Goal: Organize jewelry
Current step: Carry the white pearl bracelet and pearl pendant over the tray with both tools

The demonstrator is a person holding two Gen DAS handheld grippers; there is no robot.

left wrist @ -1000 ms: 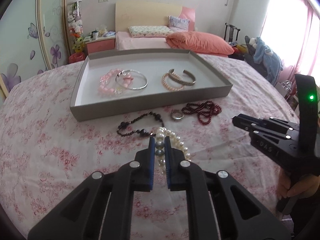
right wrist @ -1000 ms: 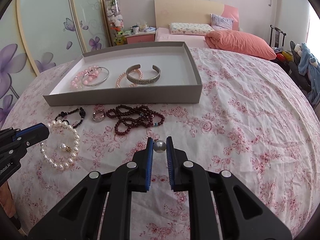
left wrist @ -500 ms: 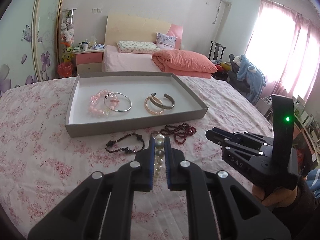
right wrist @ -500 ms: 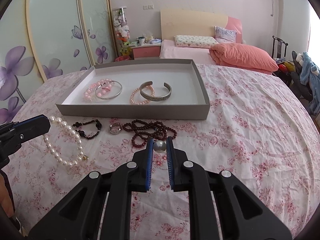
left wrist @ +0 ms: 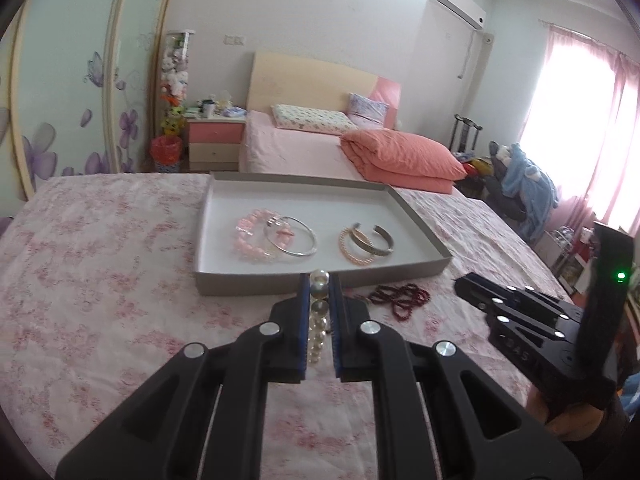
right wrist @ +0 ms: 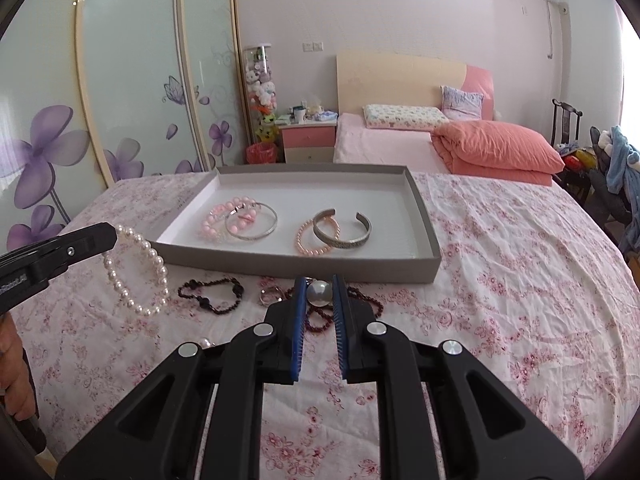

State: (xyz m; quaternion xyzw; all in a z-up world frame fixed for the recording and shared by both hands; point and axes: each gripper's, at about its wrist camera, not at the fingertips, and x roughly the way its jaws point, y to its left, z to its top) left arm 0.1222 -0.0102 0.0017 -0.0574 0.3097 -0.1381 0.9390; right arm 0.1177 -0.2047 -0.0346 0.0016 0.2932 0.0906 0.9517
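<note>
My left gripper (left wrist: pixel 319 280) is shut on a white pearl strand (left wrist: pixel 318 320), whose beads line up between its blue pads. In the right wrist view the left gripper (right wrist: pixel 108 236) holds the pearl strand (right wrist: pixel 138 276) as a hanging loop above the floral cloth, left of the grey tray (right wrist: pixel 280 264). My right gripper (right wrist: pixel 319 280) is shut on one large silvery pearl (right wrist: pixel 319 294); whether it belongs to the strand I cannot tell. The tray holds a pink bead bracelet (right wrist: pixel 216 220), a silver bangle (right wrist: pixel 251 224), a peach pearl bracelet (right wrist: pixel 306 242) and a metal cuff (right wrist: pixel 342 232).
On the cloth in front of the tray lie a black bead bracelet (right wrist: pixel 212 296), a ring (right wrist: pixel 269 295) and a dark red bead strand (left wrist: pixel 400 298). Behind the table stand a bed with an orange quilt (right wrist: pixel 496 148), a nightstand (right wrist: pixel 308 142) and flowered wardrobe doors (right wrist: pixel 132 92).
Both grippers have risen and tilted up. The pearl strand has come up off the cloth and now hangs from the left gripper. Both stay shut.
</note>
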